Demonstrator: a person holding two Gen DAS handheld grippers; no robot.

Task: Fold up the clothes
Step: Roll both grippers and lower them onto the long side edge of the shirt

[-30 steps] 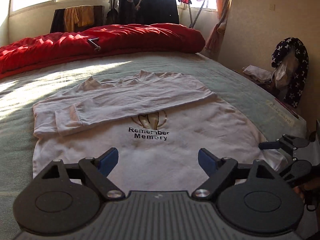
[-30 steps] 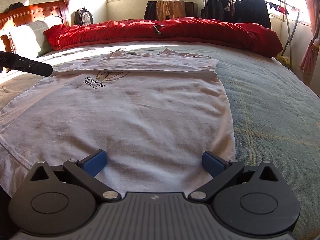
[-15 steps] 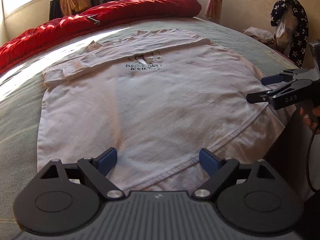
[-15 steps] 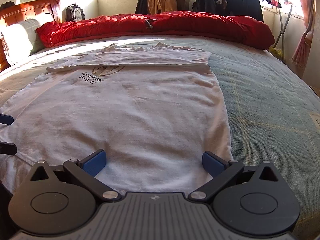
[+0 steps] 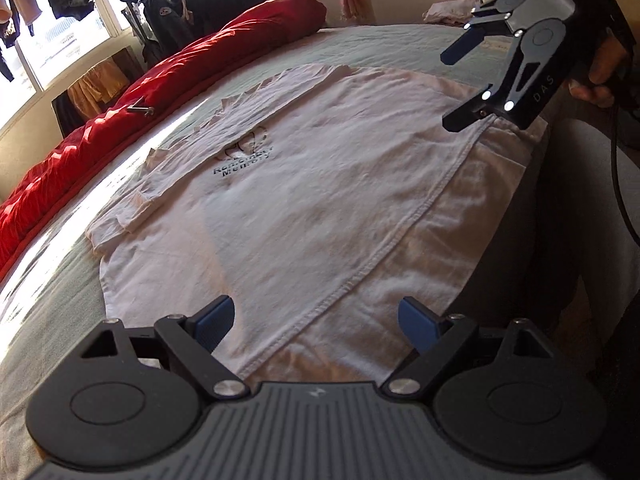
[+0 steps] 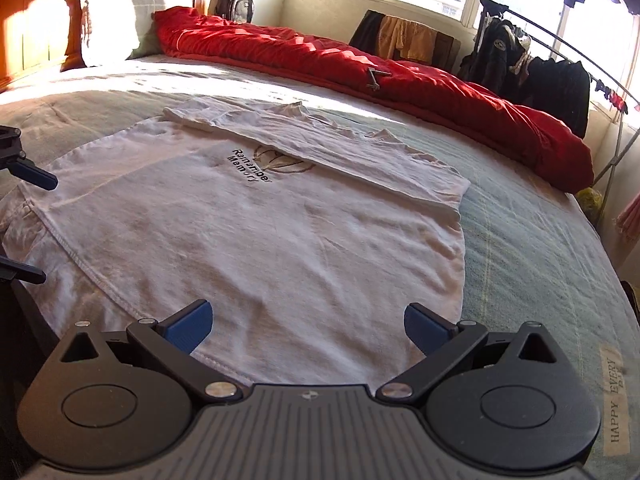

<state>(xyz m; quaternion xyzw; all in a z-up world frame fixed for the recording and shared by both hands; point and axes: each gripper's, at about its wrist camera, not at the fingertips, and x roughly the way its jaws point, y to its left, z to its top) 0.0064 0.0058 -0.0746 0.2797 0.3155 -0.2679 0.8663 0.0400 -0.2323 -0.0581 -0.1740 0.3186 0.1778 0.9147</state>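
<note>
Your left tool (image 5: 316, 320) stands wide open with nothing between its blue pads, poised over the near hem of the shirt (image 5: 320, 200). Your right tool (image 6: 306, 324) is likewise spread wide and empty, low over the hem at the shirt's other bottom corner; in the left view it (image 5: 460, 88) appears from the side, jaws apart, its lower finger close to the hem edge, though whether it touches the cloth you cannot tell.

The shirt is white and long-sleeved, lying flat and face up on the bed (image 6: 520, 240), neck toward the far side and hem toward you. Both sleeves are folded across the chest, forming a band that partly covers a round emblem. Below that band the black print (image 6: 248, 166) reads roughly "Remember Memory". A stitched seam (image 5: 360, 272) runs along the hem, and part of the hem hangs slightly past the bed's near edge. The cloth shows light wrinkles and soft shadow patches.

Beyond the shirt, a red quilt (image 6: 400, 80) is bunched along the far side of the bed, with a pillow (image 6: 116, 20) against the wooden headboard. Dark clothes hang on a rack (image 6: 540, 68) under the windows.
</note>
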